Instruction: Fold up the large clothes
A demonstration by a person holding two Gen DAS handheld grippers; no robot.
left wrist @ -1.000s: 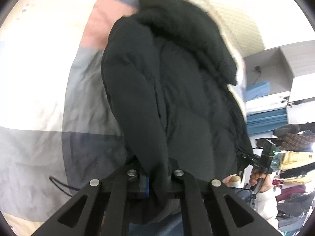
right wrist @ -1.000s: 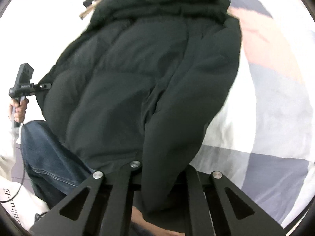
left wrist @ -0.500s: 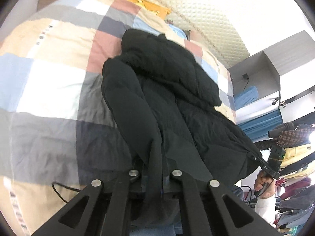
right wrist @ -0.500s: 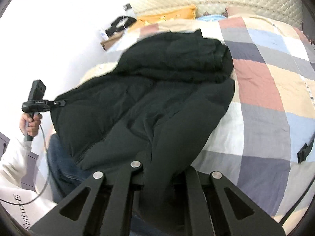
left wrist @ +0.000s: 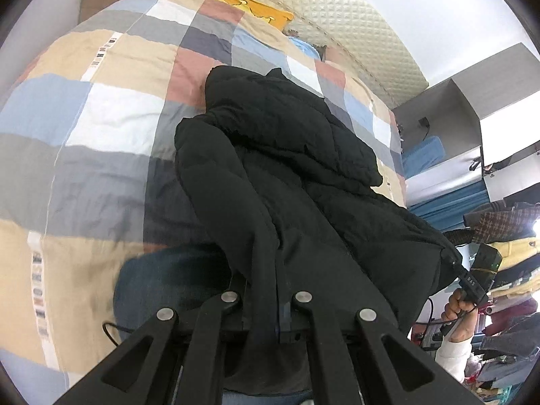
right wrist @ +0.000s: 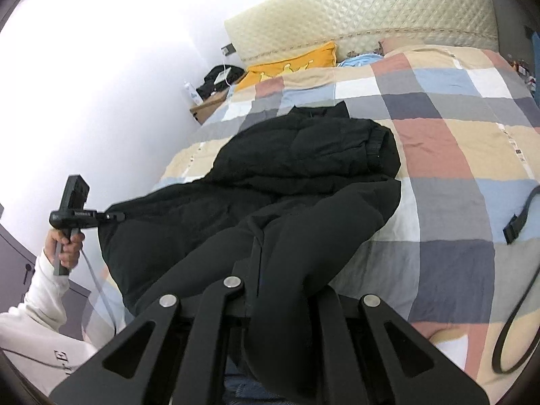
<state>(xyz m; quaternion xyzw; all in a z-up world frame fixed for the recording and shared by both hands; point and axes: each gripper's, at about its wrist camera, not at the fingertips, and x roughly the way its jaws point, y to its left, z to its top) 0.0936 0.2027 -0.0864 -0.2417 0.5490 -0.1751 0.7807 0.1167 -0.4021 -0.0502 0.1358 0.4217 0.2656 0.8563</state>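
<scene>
One black padded jacket (left wrist: 290, 175) lies on the bed (left wrist: 111, 111), its long axis running from the near edge, where the person stands, away toward the headboard (right wrist: 364, 13). The far part, already bunched or doubled over, rests on the patchwork quilt; the near hem hangs lifted between the two grippers. The left gripper (left wrist: 265, 307) has its jaws clamped on one near corner of the hem, the right gripper (right wrist: 280, 290) on the other, both pinching fabric. From either jaws the coat stretches straight ahead and downward. Neither hand is nearer, so my guess is both carry the hem forward together. One yellow pillow (right wrist: 290, 64) sits far off.
</scene>
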